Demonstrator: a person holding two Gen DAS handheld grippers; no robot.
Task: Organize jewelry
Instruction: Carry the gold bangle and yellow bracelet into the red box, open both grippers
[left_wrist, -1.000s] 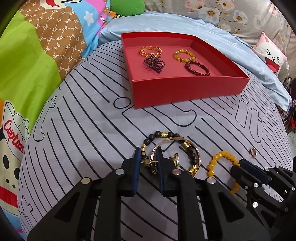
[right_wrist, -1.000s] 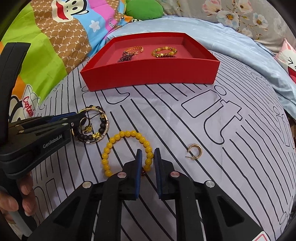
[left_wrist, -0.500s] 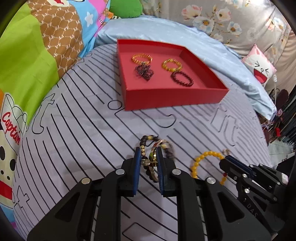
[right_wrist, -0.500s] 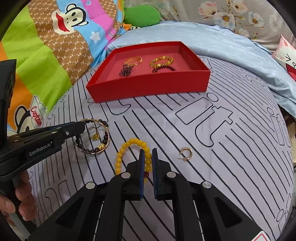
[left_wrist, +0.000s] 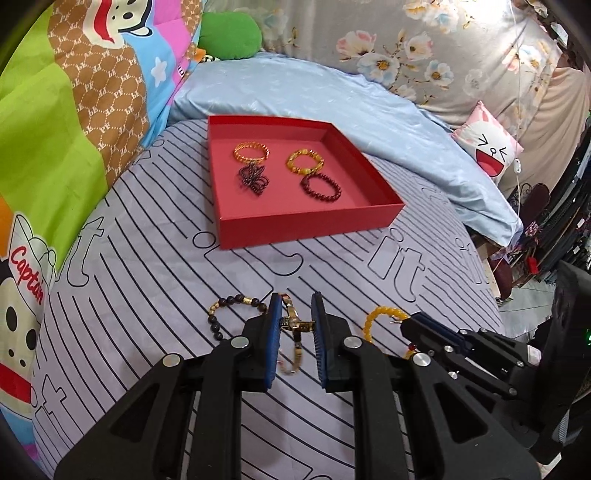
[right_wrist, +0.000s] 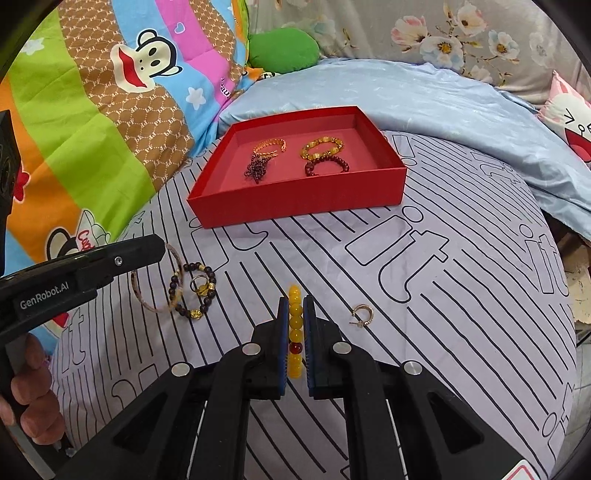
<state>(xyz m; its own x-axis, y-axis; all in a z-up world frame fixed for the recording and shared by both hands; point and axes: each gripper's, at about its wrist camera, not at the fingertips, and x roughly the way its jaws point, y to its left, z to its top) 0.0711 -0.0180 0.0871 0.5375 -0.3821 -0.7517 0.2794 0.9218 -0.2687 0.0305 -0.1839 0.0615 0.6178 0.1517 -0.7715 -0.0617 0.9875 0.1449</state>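
My left gripper (left_wrist: 295, 314) is shut on a gold bangle (left_wrist: 296, 339) and holds it lifted above the striped bedspread. A dark bead bracelet (left_wrist: 227, 310) lies on the spread just left of it, also in the right wrist view (right_wrist: 192, 291). My right gripper (right_wrist: 295, 317) is shut on a yellow bead bracelet (right_wrist: 294, 332), held upright between the pads; it also shows in the left wrist view (left_wrist: 384, 317). A red tray (left_wrist: 306, 221) ahead holds several bracelets. A small gold hoop earring (right_wrist: 362, 315) lies right of my right gripper.
A colourful cartoon blanket (left_wrist: 55, 129) rises along the left. A light blue pillow (left_wrist: 332, 99) lies behind the tray. A white cartoon cushion (left_wrist: 487, 147) sits at the far right. The bed's edge drops off on the right (left_wrist: 495, 295).
Both grippers have lifted. The gold bangle came up off the dark bead bracelet in my left gripper. The yellow bracelet rose off the spread and now stands upright in my right gripper.
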